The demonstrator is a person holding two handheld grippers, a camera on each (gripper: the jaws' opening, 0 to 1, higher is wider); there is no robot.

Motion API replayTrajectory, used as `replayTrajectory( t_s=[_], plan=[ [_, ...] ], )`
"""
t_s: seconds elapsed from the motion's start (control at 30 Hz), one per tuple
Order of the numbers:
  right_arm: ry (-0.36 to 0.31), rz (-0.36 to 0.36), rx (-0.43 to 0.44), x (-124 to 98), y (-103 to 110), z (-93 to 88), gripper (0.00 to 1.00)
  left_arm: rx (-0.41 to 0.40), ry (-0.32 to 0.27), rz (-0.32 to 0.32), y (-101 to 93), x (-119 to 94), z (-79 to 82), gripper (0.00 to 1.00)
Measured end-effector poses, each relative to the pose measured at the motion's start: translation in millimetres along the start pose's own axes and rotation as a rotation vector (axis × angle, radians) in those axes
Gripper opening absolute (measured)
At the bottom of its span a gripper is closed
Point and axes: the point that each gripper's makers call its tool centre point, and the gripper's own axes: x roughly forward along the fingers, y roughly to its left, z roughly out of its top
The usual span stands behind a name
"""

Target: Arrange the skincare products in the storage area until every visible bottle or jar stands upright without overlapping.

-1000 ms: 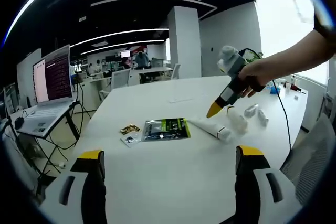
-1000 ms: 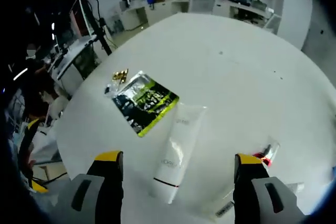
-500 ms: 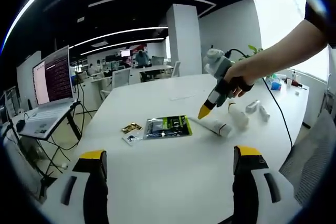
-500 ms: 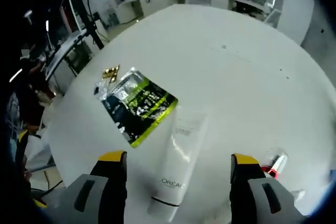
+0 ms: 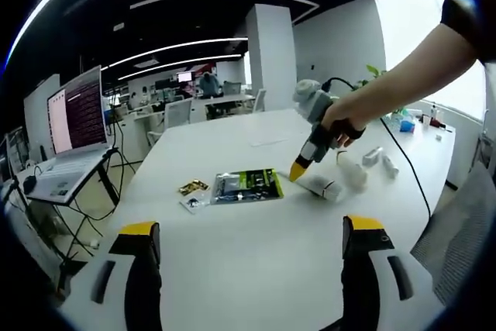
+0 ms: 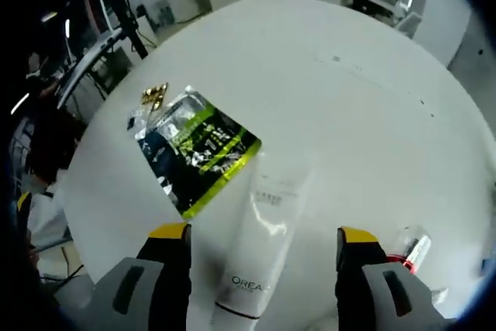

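Note:
A white L'Oreal tube [image 6: 260,249] lies flat on the white table [image 6: 364,114], between the open jaws of my right gripper [image 6: 263,242], which hovers just above it. In the left gripper view the same tube [image 5: 318,185] lies past the right gripper [image 5: 298,170], held by a person's hand. A green and black sachet [image 6: 194,149] [image 5: 246,186] lies flat beside the tube, with small gold packets [image 6: 153,95] [image 5: 192,187] next to it. Small bottles [image 5: 372,159] lie farther right. My left gripper [image 5: 248,249] stands open over bare table.
A small red-capped item [image 6: 404,246] lies to the right of the tube. A laptop [image 5: 74,125] sits on a side stand at the left. Office chairs and desks stand beyond the table's far edge.
My right gripper has moved down and toward the tube, which now lies between its jaws. The left gripper has hardly moved.

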Motion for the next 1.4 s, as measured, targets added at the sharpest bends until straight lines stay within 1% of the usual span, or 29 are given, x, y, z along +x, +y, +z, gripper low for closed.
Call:
replayTrajectory(
  t_s=[0.1,0.17,0.23,0.27,0.37,0.43,0.47,0.5,0.57,0.6,0.67,0.73,0.87,1.0,1.07,1.27,1.33,1.37,1.4],
  plan=[
    [0.005,-0.019,-0.013,4,-4,1.3,0.74,0.003,0.006,0.0,-0.3,0,-1.5,0.91],
    [0.017,-0.017,-0.019,11,-5,4.0,0.73,0.005,0.006,0.001,-0.2,1,-1.4,0.91],
    [0.027,-0.005,0.008,10,-3,1.1,0.72,0.002,0.007,-0.001,-0.6,1,-1.5,0.9],
    [0.033,-0.001,0.022,19,-4,4.0,0.71,0.003,0.008,0.0,-0.6,1,-1.5,0.9],
    [0.043,-0.019,0.006,19,-5,2.7,0.69,0.005,0.004,0.005,0.7,0,-0.6,0.9],
    [0.052,-0.038,-0.019,29,-14,7.1,0.69,0.005,0.005,0.007,1.0,0,-0.5,0.9],
    [0.055,-0.04,-0.026,23,-11,2.2,0.68,0.006,0.003,0.008,1.2,0,-0.2,0.9],
    [0.055,-0.05,-0.009,20,-12,0.5,0.65,0.005,0.002,0.008,1.2,0,0.0,0.9],
    [0.049,-0.037,0.009,22,-12,1.9,0.57,0.003,0.002,0.011,2.3,0,-0.4,0.9],
    [0.054,-0.031,0.008,24,-12,2.6,0.55,0.003,0.001,0.014,2.8,-1,-0.2,0.89],
    [0.069,-0.041,-0.002,22,-13,-1.9,0.56,0.0,-0.001,0.016,3.2,-1,0.4,0.89],
    [0.078,-0.056,-0.019,15,-12,-7.8,0.55,0.001,-0.002,0.017,3.6,-1,0.6,0.89],
    [0.087,-0.053,-0.025,24,-14,-4.2,0.55,0.001,-0.002,0.02,4.7,-1,0.0,0.89],
    [0.089,-0.059,-0.038,20,-11,-6.3,0.54,0.0,-0.004,0.022,3.9,-2,1.6,0.89],
    [0.09,-0.06,-0.028,19,-12,-5.6,0.54,0.0,-0.005,0.021,3.9,-2,1.5,0.89],
    [0.107,-0.059,-0.042,21,-13,-5.1,0.52,0.003,-0.001,0.02,3.6,-1,0.7,0.88],
    [0.11,-0.058,-0.047,18,-12,-6.6,0.52,0.004,0.002,0.02,2.7,-1,1.4,0.88],
    [0.109,-0.057,-0.048,21,-13,-5.1,0.52,0.006,0.002,0.021,2.7,-1,1.4,0.88],
    [0.107,-0.057,-0.051,30,-18,0.5,0.51,0.007,0.003,0.02,2.4,-1,1.5,0.88]
  ],
)
